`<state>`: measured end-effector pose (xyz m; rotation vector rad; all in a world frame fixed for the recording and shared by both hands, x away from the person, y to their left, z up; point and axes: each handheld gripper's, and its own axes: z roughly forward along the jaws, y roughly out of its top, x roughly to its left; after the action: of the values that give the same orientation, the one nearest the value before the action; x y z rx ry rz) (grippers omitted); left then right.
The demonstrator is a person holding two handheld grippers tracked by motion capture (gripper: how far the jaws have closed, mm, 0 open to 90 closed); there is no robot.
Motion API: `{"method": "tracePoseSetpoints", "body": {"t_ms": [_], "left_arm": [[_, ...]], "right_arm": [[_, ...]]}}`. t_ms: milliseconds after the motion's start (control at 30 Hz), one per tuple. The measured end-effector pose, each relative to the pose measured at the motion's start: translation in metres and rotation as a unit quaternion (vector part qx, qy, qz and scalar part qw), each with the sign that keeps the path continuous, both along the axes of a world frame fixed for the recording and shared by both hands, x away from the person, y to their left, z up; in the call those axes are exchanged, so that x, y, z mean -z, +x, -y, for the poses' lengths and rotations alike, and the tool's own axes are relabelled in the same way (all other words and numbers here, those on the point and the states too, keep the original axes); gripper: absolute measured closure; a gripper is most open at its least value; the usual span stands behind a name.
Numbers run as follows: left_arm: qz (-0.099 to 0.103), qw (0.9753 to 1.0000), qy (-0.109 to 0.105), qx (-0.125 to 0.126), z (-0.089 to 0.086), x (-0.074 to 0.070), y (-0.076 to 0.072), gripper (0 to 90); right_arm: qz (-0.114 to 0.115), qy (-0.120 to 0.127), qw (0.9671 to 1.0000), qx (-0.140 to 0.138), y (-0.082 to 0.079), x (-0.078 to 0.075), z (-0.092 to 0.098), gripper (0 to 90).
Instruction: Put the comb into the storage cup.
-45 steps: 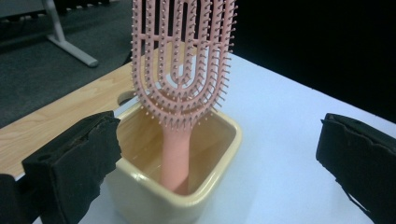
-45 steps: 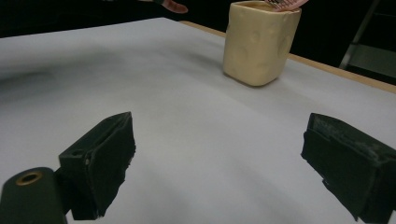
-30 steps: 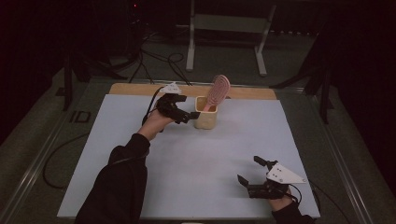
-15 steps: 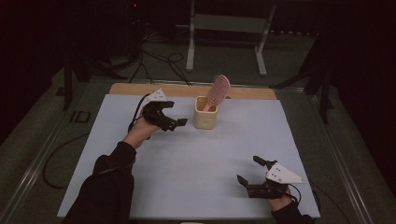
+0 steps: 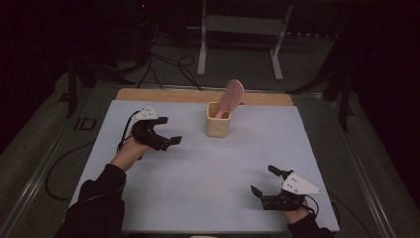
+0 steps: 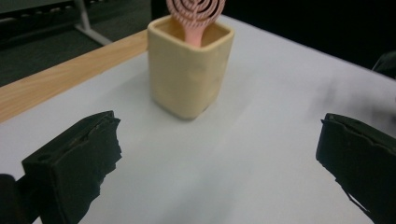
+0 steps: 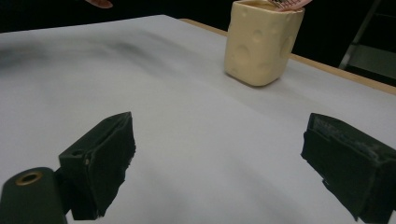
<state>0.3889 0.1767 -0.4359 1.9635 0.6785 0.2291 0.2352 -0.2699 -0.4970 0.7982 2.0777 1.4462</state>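
In the high view the left gripper, jaws spread and empty, hovers left of the cream cup on the white table. A pink hairbrush stands tilted, handle down, in it. The right gripper view reveals round dimples on the cup's sides. The right gripper, also spread wide, sits near the front edge.
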Motion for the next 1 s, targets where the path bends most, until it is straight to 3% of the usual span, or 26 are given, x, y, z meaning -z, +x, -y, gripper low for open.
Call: {"method": "tracePoseSetpoints", "body": {"t_ms": [433,700,1000], "left_arm": [[0.004,0.9996,0.023,-0.019,-0.031,0.008,-0.034,0.0],[0.004,0.9986,0.042,-0.032,-0.047,0.021,-0.059,0.0],[-0.007,0.9980,0.036,-0.052,-0.071,0.035,-0.085,0.0]], "right_arm": [[0.001,-0.002,1.0000,-0.002,0.001,0.000,-0.001,9.3],[0.001,-0.002,1.0000,-0.002,0.001,0.000,-0.002,9.3],[0.001,-0.003,1.0000,-0.002,0.002,0.000,-0.003,9.3]]}}
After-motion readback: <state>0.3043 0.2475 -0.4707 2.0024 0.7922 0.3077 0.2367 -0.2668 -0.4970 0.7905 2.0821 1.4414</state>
